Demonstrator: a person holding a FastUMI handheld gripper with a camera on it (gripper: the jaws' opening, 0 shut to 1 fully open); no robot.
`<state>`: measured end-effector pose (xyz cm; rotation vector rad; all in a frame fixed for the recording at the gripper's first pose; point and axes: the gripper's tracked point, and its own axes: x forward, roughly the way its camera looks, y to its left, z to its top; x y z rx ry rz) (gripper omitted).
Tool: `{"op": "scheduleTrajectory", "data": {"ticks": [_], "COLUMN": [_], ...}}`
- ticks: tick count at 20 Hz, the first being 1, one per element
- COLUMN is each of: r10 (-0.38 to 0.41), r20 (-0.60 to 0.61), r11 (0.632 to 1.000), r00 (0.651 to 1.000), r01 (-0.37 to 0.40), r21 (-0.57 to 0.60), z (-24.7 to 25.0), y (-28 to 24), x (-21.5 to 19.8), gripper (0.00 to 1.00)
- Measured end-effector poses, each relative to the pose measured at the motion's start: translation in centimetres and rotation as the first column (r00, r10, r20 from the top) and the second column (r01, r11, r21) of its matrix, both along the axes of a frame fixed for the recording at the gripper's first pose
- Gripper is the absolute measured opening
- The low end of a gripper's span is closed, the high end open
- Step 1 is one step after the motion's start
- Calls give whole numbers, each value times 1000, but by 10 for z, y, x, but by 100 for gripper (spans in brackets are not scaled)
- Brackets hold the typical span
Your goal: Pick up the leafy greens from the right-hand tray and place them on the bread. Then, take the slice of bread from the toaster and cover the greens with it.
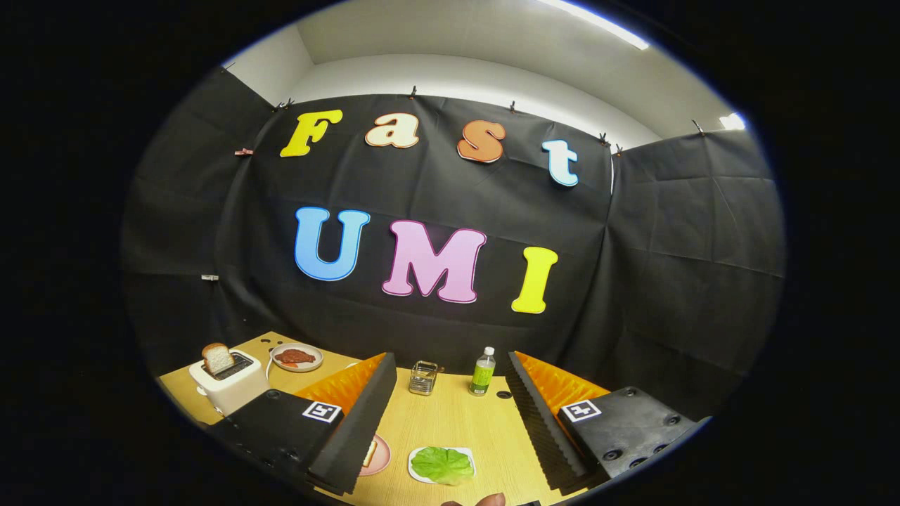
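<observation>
black cloth walls close the booth on three sides, with white wall and a ceiling light strip above them, and below lies a light wooden table.

the gripper hangs above this table with its two fingers spread wide, nothing between them but bare wood and, lower down, the greens — they grip nothing. each finger carries one square printed marker, two in all.

one white toaster stands off beyond the left finger, near the table's far left corner, with one slice of bread standing upright in its slot. just behind it sits one round plate bearing a piece of reddish meat.

between the fingers, low and close, one white tray holds one leaf of leafy greens, lying flat. just beside it, one pink plate peeks out from under the left finger with a second slice of bread on it, mostly hidden by that finger.

beyond the fingertips, near the cloth, one small wire-and-glass holder and one green bottle with a white cap stand upright, near each other but apart. one dark round hole marks the tabletop just beside the bottle.

a fingertip of the person shows just below the tray.
</observation>
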<state>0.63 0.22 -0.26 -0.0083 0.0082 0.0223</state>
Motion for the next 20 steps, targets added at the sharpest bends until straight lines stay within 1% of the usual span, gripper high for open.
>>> {"op": "scheduleTrajectory", "data": {"ticks": [3,6,8,9,11,13,14,15,16,18,19,20], "r10": [23,93,148,168,188,218,253,271,290,325,337,340], "r20": [-21,-105,-205,-263,-349,-430,-473,-514,-558,-645,-673,-696], "r11": [1000,994,985,980,967,949,936,928,920,901,891,883], "r00": [1000,990,968,950,918,876,844,814,777,692,659,633], "r01": [-23,-99,-163,-191,-236,-294,-337,-363,-387,-434,-454,-469], "r21": [-11,-52,-60,-63,-98,-118,-101,-85,-61,-11,2,4], "z": [-8,-35,-65,-81,-109,-144,-161,-181,-204,-243,-264,-278], "y": [1,5,6,4,0,-5,-2,-1,0,3,2,2], "x": [3,12,18,20,30,40,43,48,49,46,49,52], "gripper": [97,97,97,97,97,97,98,98,97,97,98,98]}}
